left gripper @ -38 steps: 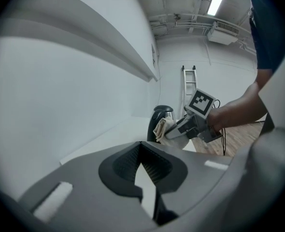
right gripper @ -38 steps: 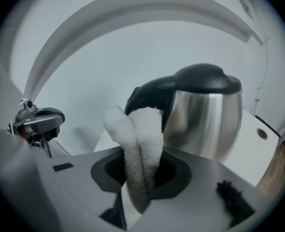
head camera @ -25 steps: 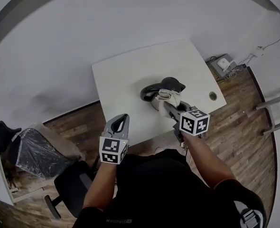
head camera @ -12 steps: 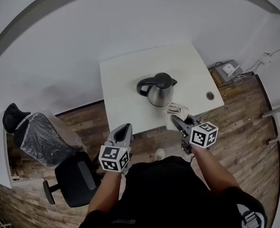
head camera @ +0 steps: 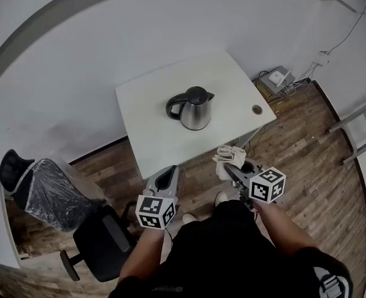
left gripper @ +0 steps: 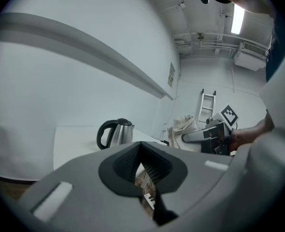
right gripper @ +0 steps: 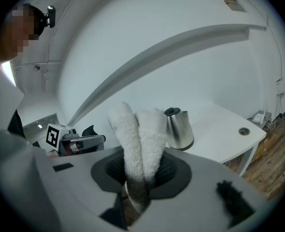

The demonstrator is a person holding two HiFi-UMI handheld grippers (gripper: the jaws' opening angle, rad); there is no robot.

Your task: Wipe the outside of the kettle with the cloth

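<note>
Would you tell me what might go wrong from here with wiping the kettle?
The kettle stands unheld on the table, with the left gripper shut and away, so a wiping push may slide or tip it. The cloth is pinched only at its end by the right gripper and might slip.

No readable text, labels or numbers.

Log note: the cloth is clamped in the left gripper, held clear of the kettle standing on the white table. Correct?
Wrong gripper. The right gripper view shows the cloth clamped in the right gripper; the left gripper is shut on nothing. The rest holds: it is clear of the kettle standing on the white table.
</note>
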